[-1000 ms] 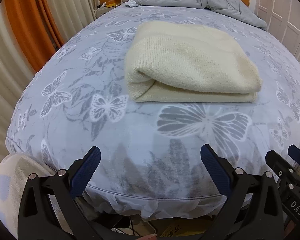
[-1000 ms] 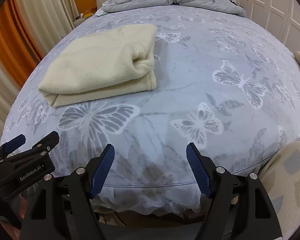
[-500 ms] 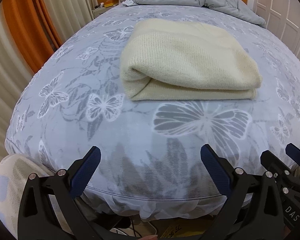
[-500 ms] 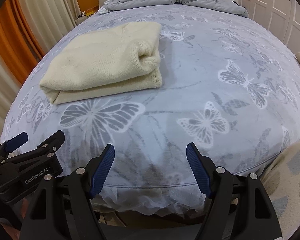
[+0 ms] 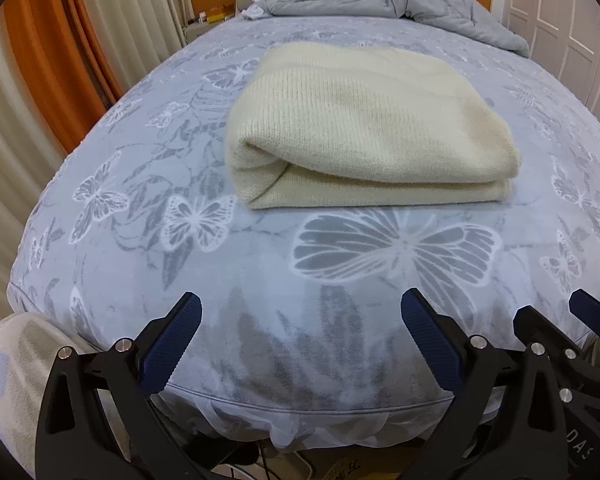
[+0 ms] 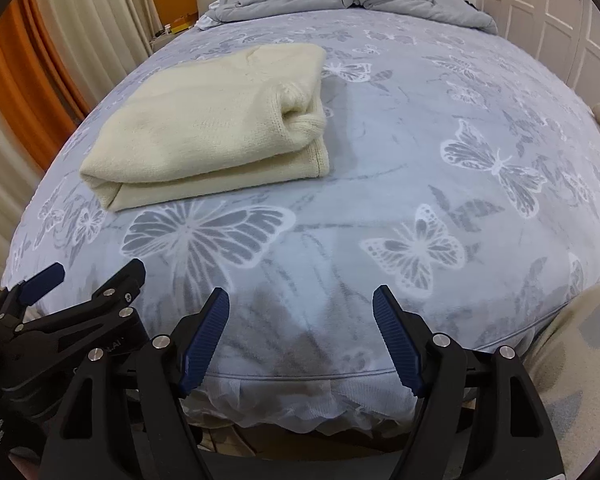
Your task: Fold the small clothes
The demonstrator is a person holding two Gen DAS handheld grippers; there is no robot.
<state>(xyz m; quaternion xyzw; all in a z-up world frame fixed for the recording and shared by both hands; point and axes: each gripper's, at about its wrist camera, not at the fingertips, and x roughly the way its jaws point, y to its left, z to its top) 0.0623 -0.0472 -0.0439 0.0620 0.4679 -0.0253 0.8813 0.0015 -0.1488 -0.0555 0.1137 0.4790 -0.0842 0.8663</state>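
Because it is a thick, soft knit, the cream sweater [image 5: 364, 128] will likely sag and slide apart if lifted by one layer, so a hold on it looks best taken low at a corner, pinching all the stacked layers together. It is light and not fragile, though the loose knit could snag or stretch. It lies folded into a squat rectangle on the bed [image 5: 100, 264], toward the left side and well back from the foot edge, its rolled fold at the left and its open layered edges facing the foot.

The left gripper [image 5: 300, 332] hovers over the foot edge of the bed with its tongs spread wide and nothing between them, well short of the sweater. The right gripper [image 6: 300, 328] hovers just beside it at the same edge, tongs likewise spread and empty.

Compared with a second ago, the sweater sits larger and lower in both views while its fold looks unchanged, so both grippers have eased forward toward it without touching it, and their tongs are as wide as before.
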